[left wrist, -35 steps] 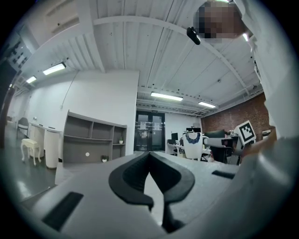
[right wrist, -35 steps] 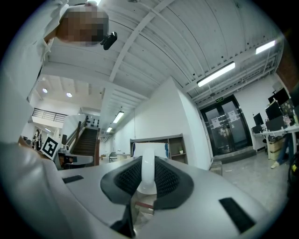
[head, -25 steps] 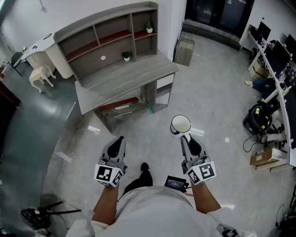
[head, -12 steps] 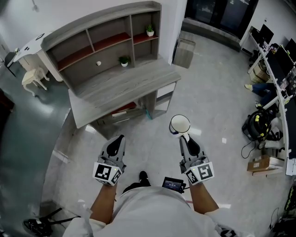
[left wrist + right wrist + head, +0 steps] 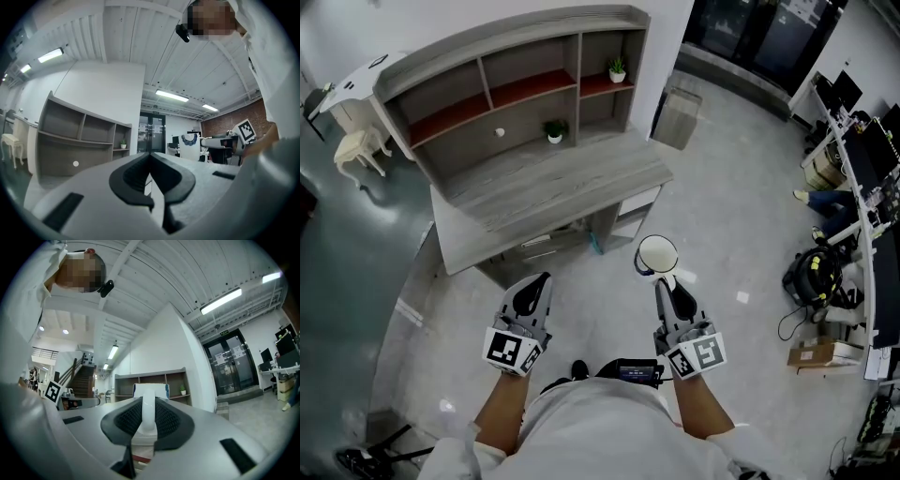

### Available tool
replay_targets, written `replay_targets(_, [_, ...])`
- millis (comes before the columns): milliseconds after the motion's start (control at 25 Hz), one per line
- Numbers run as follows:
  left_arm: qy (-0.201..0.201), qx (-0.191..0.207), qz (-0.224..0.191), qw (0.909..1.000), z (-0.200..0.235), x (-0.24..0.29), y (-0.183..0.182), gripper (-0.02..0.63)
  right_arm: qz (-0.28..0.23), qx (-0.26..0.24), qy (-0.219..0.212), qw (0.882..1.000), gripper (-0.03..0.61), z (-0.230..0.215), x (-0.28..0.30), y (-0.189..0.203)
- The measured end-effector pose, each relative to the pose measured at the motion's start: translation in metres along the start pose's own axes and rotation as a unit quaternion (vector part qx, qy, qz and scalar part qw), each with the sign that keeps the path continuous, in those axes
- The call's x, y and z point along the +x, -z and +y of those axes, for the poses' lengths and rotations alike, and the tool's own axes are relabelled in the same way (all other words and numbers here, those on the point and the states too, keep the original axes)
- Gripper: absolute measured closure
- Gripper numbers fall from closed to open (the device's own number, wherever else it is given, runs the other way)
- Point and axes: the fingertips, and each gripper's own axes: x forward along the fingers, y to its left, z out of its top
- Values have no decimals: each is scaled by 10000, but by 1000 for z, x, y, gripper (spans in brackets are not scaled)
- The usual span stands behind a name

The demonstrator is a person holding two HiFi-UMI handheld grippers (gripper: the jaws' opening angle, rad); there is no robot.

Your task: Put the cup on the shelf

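Note:
A white cup (image 5: pixel 657 254) with a blue pattern hangs over the floor, held by its handle (image 5: pixel 148 411) in my right gripper (image 5: pixel 667 278), which is shut on it. The cup (image 5: pixel 151 391) shows upright between the jaws in the right gripper view. My left gripper (image 5: pixel 533 287) is shut with nothing between its jaws (image 5: pixel 151 174). The grey shelf unit (image 5: pixel 506 84) with red-lined compartments stands on a grey desk (image 5: pixel 544 192) ahead and to the left of both grippers. Two small potted plants (image 5: pixel 554 130) sit in its compartments.
A cardboard box (image 5: pixel 679 118) stands by the wall right of the desk. Desks with monitors, a bag (image 5: pixel 811 277) and cables fill the right edge. A cream chair (image 5: pixel 358 150) stands at the far left. Grey floor lies between me and the desk.
The desk and shelf have come closer and shifted right in the head view as I step forward. Both grippers keep their pose, the cup still held.

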Motion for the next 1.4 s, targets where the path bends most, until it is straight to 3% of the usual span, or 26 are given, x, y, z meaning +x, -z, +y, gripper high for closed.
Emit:
replay_targets(560, [-306,177,38,9994,45,77,5,604,-133,14,-534,9985,502,-49,88,8])
replay_targets(960, [-1076,150,90,9940,82,159,-5,604,-142,116,-1228,9923,500,-125,186,-1])
replay_targets(1400, [-1935,185,-41,9809,115,201,-18,604,-241,363,-2005,9787,500,-161,266,-1])
